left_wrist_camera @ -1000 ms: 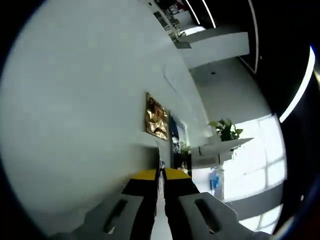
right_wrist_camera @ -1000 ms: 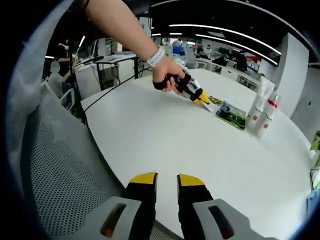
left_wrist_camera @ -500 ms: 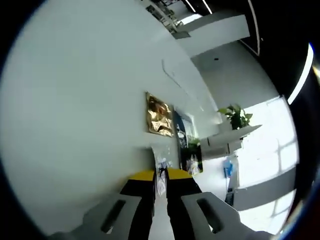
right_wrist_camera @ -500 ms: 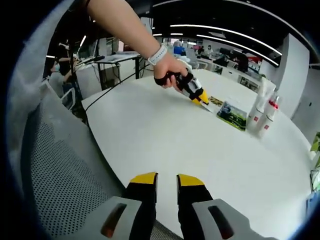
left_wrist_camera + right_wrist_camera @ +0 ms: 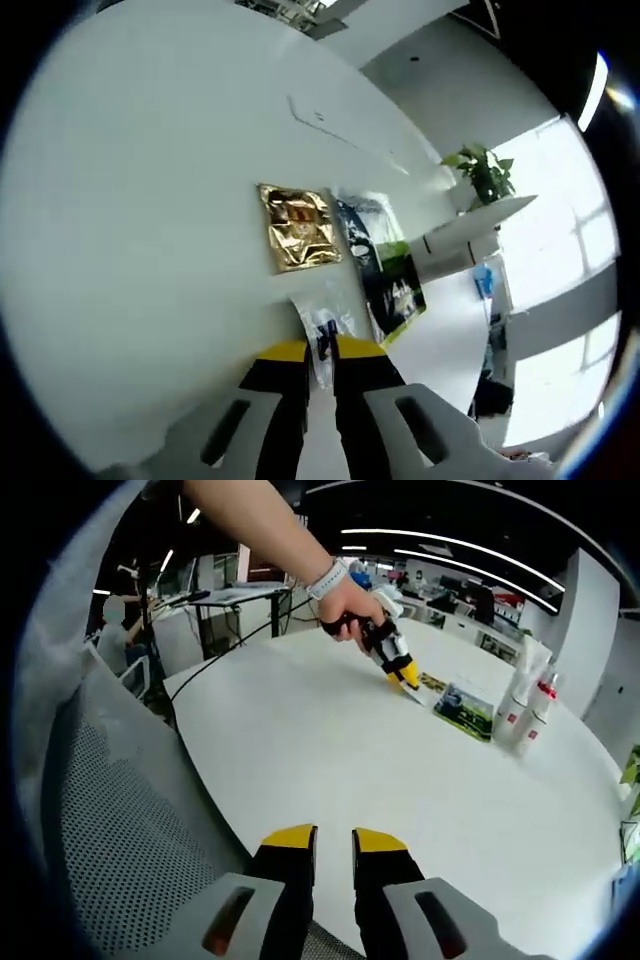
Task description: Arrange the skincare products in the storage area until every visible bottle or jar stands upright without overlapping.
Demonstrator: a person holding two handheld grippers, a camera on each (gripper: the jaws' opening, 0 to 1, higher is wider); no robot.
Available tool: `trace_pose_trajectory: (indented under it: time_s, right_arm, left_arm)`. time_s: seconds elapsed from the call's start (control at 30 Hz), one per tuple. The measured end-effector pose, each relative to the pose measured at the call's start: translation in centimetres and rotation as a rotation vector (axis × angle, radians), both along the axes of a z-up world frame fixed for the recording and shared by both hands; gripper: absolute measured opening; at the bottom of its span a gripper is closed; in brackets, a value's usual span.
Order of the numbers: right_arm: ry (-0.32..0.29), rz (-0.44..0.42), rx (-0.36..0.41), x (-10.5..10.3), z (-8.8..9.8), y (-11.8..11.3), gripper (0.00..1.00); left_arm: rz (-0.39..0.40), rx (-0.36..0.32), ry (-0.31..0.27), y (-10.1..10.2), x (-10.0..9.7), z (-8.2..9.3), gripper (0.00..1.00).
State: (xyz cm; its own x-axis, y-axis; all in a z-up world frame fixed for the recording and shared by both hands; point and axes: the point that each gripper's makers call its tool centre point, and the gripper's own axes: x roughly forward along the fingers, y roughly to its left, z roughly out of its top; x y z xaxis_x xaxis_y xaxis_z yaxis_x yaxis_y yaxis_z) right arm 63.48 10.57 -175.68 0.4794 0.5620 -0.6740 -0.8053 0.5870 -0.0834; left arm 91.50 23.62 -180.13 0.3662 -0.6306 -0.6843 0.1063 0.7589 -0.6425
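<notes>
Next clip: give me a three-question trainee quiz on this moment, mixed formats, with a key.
1. True or false: the left hand-held gripper is closed on a clear plastic sachet.
2. What lies flat on the white round table beyond that sachet: A) a gold foil sachet, B) a red towel, C) a glass jar?
3. In the right gripper view, how do the two white bottles with red labels stand?

Key: 1 true; 2 A; 3 upright, side by side near a dark green packet.
</notes>
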Motion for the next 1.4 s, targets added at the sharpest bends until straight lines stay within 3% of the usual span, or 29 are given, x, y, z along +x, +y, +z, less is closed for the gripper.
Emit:
trace_pose_trajectory:
  time_s: [0.5,0.87,1.13,1.33,1.4]
  right_arm:
    - [0.002,0.0,0.001,0.0,0.1,0.0,0.08]
    - [-0.006,-0.002,0.004,0.1,0.1,-0.1,0.09]
    - [-0.013,-0.002,0.006,0.1,0.3,0.0,0.09]
    - [-0.023,0.001,0.015,0.2,0.6,0.1,0.1]
    - [-0.028,0.001,0.019,0.3,0.7,0.1,0.11]
  left_arm:
    - [0.016,0.04,0.079,0.7,-0.4,-0.1,0.08]
    - [-0.008,0.09,0.086,1.4,0.1,0.3,0.2]
    - [-0.023,0.119,0.046,2.5,-0.2,1.0,0.24]
    - [-0.035,0.122,-0.036,2.8,-0.2,2.9,0.28]
    - [-0.061,0.085,-0.083,2.2,0.1,3.7,0.28]
